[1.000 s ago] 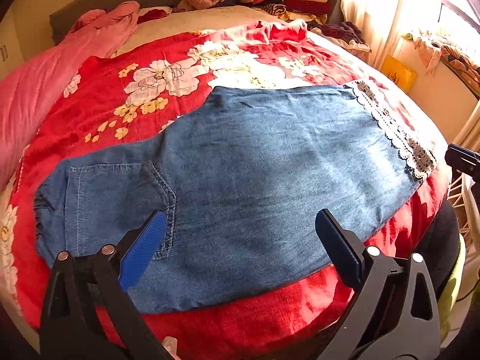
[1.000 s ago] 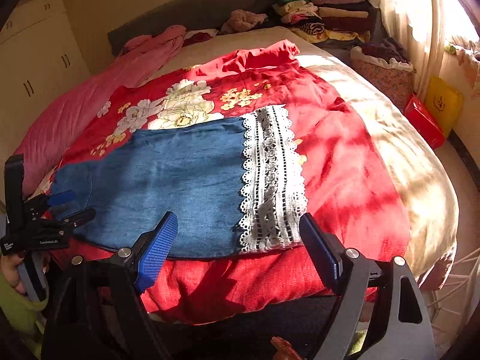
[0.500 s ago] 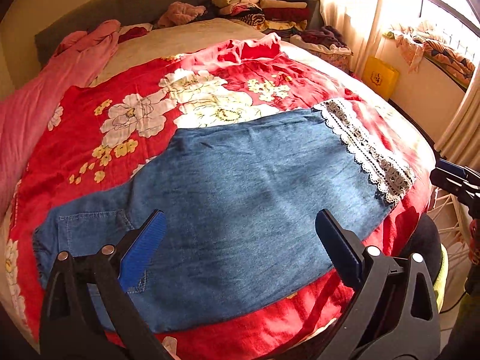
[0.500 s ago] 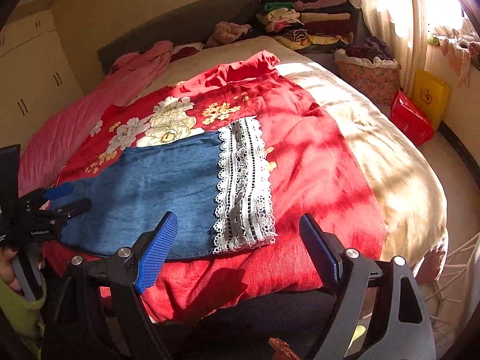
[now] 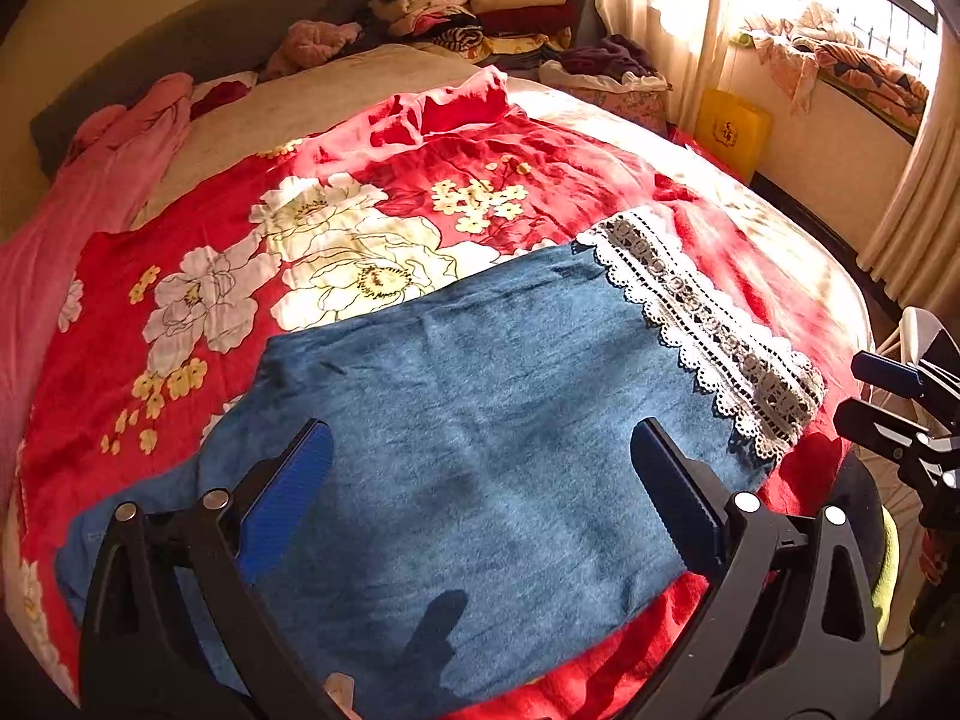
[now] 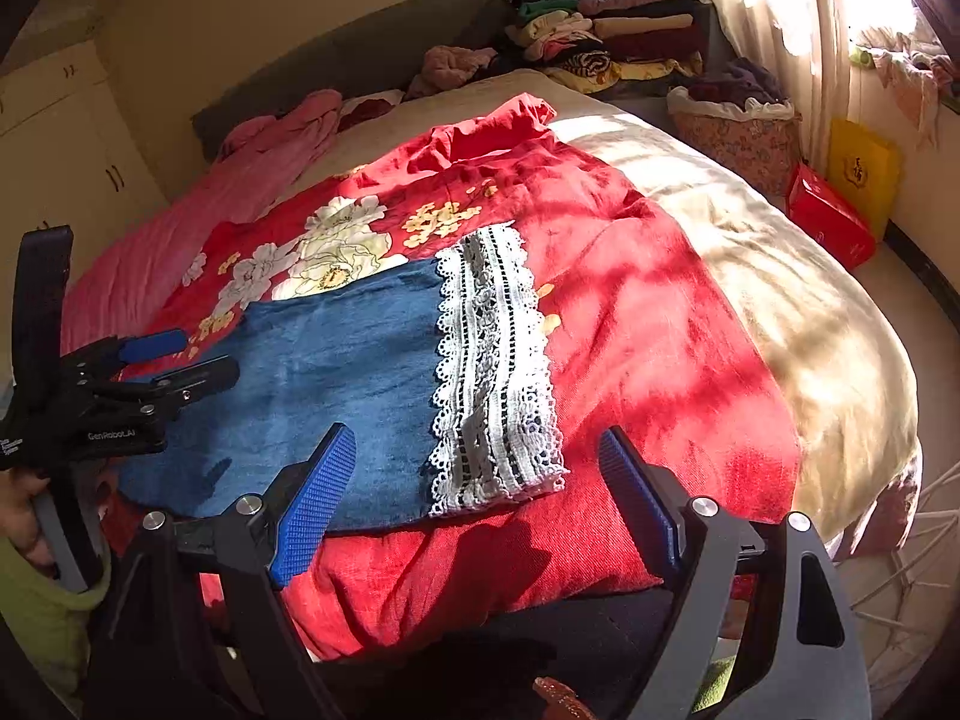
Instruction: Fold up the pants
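Observation:
Blue denim pants (image 5: 480, 408) with a white lace hem (image 5: 714, 330) lie flat across a red floral blanket (image 5: 360, 192) on the bed. My left gripper (image 5: 480, 444) hovers open over the middle of the denim, nothing between its fingers. In the right wrist view the pants (image 6: 336, 372) stretch leftwards from the lace hem (image 6: 492, 372). My right gripper (image 6: 477, 444) stands open just in front of that hem, over the blanket's near edge, holding nothing. Each gripper shows in the other's view: the left gripper (image 6: 186, 360) over the denim's left part, the right gripper (image 5: 870, 396) beyond the hem.
Folded clothes (image 5: 480, 6) are stacked by the headboard. A pink quilt (image 5: 90, 192) runs along the bed's left side. A basket of laundry (image 6: 738, 126), a yellow bag (image 6: 864, 174) and a red box (image 6: 828, 222) stand on the floor at the right, under the curtained window.
My left gripper has travelled right along the pants, from over the back pocket to the middle of the leg. The right gripper has barely shifted. Both stay open.

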Demonstrator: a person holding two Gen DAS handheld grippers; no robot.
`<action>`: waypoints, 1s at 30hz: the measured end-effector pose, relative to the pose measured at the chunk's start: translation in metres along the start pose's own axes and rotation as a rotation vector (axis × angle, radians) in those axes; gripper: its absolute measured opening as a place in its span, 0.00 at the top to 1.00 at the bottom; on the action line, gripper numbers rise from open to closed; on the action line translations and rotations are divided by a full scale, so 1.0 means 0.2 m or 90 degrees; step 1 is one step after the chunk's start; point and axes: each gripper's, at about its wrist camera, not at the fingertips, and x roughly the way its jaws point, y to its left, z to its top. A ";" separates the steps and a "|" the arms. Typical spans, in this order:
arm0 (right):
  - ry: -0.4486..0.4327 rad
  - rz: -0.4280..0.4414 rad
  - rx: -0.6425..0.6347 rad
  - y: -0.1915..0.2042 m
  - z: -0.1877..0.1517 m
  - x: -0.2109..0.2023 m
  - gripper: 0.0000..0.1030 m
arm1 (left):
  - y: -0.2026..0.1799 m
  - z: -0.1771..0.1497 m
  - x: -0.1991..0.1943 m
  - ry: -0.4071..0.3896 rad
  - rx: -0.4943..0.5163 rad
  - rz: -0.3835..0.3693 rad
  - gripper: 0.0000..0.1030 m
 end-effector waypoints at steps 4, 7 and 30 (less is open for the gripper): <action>0.002 0.003 0.007 -0.01 0.00 0.03 0.20 | -0.05 0.08 0.07 0.005 0.019 -0.006 0.09; 0.003 0.008 0.014 -0.01 0.00 0.05 0.20 | -0.07 0.13 0.13 0.012 0.026 -0.012 0.09; 0.046 0.033 0.072 -0.05 0.00 0.31 0.19 | -0.18 0.39 0.79 0.096 0.098 -0.104 0.18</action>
